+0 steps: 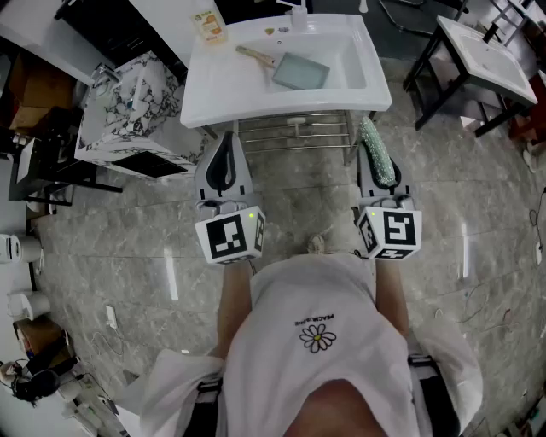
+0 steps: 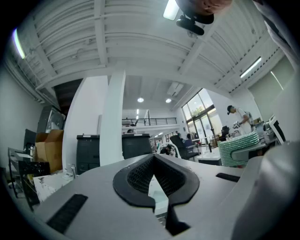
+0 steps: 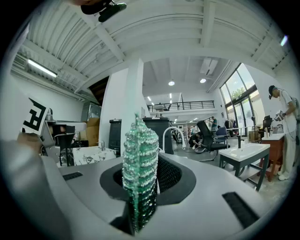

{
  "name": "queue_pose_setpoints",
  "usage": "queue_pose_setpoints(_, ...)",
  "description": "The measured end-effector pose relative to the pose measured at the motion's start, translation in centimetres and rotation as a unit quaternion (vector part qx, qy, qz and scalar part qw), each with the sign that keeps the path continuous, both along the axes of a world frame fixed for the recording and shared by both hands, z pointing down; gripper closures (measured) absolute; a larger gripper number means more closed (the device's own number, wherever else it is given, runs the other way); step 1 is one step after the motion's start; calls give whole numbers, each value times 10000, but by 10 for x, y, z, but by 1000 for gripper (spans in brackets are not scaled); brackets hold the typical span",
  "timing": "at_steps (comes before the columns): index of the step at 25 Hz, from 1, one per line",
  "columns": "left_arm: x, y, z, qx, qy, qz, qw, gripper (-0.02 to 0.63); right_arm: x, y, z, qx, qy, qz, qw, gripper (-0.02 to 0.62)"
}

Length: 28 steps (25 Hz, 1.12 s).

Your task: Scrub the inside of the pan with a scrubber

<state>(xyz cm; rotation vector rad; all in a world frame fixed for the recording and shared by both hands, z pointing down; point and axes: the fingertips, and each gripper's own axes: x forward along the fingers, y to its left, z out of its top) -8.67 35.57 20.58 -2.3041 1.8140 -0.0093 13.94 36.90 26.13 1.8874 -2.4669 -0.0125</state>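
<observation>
A square grey-blue pan (image 1: 299, 71) with a wooden handle (image 1: 254, 55) lies in the basin of the white sink (image 1: 223, 89), seen in the head view. Both grippers are held below the sink's front edge, pointing towards it, well short of the pan. My left gripper (image 1: 223, 141) is shut with nothing between its pads (image 2: 140, 176). My right gripper (image 1: 368, 136) is shut on a green mesh scrubber (image 1: 378, 158), which stands up between the jaws as a glittering green strip (image 3: 139, 164). The left gripper view also catches the scrubber (image 2: 239, 147) at its right.
A metal rail rack (image 1: 294, 132) runs under the sink. A marble-patterned cabinet (image 1: 128, 111) stands to the left, a second white sink on a black stand (image 1: 486, 51) to the right. A small packet (image 1: 208, 26) lies on the sink top. A person (image 3: 286, 131) stands far right.
</observation>
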Motion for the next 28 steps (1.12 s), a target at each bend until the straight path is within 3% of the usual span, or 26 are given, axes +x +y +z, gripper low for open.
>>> queue_pose_setpoints(8,13,-3,1,-21,-57,-58,10000,591,8,-6,10,-139,-2,-130,9998,532)
queue_pose_setpoints(17,-4,-14,9,-38,-54,-221,9997,591,-5,-17,17,-92,-325,-396,9986,531)
queue_pose_setpoints(23,-6,-74,10,289,46,81,9995,591,-1,-59,18,203,-227,-152,9994,531)
queue_pose_setpoints(28,-9,-150,10,169,262,246,9992,591,-14,-117,14,134,49,-501,9986,531)
